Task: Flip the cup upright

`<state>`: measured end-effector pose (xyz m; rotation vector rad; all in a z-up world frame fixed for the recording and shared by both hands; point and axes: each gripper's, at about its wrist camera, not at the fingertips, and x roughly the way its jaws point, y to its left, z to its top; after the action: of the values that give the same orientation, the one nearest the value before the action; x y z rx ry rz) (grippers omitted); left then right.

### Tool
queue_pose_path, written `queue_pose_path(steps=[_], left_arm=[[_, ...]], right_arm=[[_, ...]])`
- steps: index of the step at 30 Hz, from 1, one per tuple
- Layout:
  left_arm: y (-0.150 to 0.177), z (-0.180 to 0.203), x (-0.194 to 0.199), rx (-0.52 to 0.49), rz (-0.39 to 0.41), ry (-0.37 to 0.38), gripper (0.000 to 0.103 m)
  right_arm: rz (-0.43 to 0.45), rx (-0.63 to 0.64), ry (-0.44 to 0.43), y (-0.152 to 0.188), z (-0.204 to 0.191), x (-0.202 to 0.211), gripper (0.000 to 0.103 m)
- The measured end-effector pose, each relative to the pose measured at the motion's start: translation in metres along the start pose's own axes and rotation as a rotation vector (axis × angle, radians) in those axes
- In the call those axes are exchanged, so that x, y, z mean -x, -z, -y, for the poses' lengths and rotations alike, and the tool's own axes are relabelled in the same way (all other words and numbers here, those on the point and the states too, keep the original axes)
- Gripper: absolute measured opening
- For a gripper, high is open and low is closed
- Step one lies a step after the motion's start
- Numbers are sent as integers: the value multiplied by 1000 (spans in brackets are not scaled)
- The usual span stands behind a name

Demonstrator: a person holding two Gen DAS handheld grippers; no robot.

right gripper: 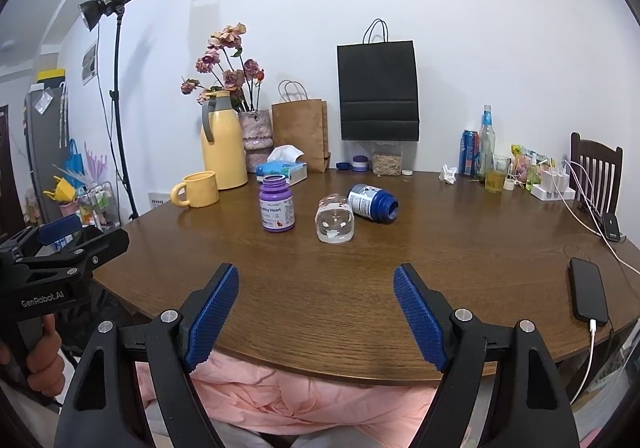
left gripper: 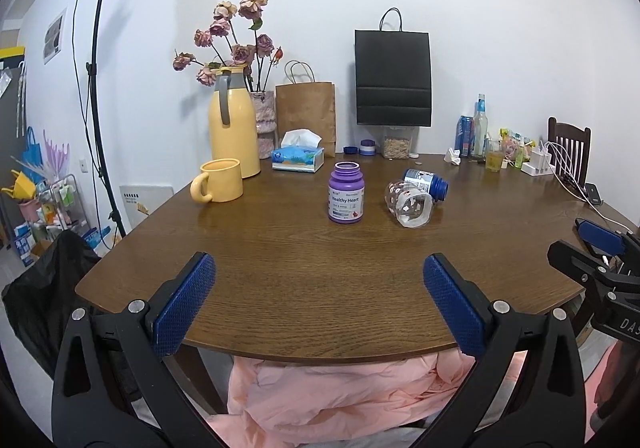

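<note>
A clear glass cup (left gripper: 409,203) (right gripper: 335,219) with small red prints lies on its side near the middle of the brown table (left gripper: 320,272) (right gripper: 320,288), its mouth turned toward me. My left gripper (left gripper: 318,288) is open over the table's near edge, well short of the cup, with nothing between its blue pads. My right gripper (right gripper: 316,304) is open too, empty, at the near edge with the cup straight ahead. Each gripper also shows at the side of the other's view.
A purple open bottle (left gripper: 346,193) (right gripper: 277,209) stands left of the cup; a blue bottle (left gripper: 426,183) (right gripper: 373,203) lies right behind it. A yellow mug (left gripper: 218,181), yellow jug (left gripper: 233,124), tissue box (left gripper: 298,158), bags and drinks line the back. A phone (right gripper: 588,294) lies on the right.
</note>
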<state>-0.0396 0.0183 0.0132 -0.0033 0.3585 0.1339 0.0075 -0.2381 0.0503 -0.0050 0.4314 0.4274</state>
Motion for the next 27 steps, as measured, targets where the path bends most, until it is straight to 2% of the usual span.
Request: queue_pose_path(steps=[27], left_arm=[[0, 0, -1, 0, -6, 1, 103]], right_arm=[[4, 10, -1, -1, -3, -1, 84]])
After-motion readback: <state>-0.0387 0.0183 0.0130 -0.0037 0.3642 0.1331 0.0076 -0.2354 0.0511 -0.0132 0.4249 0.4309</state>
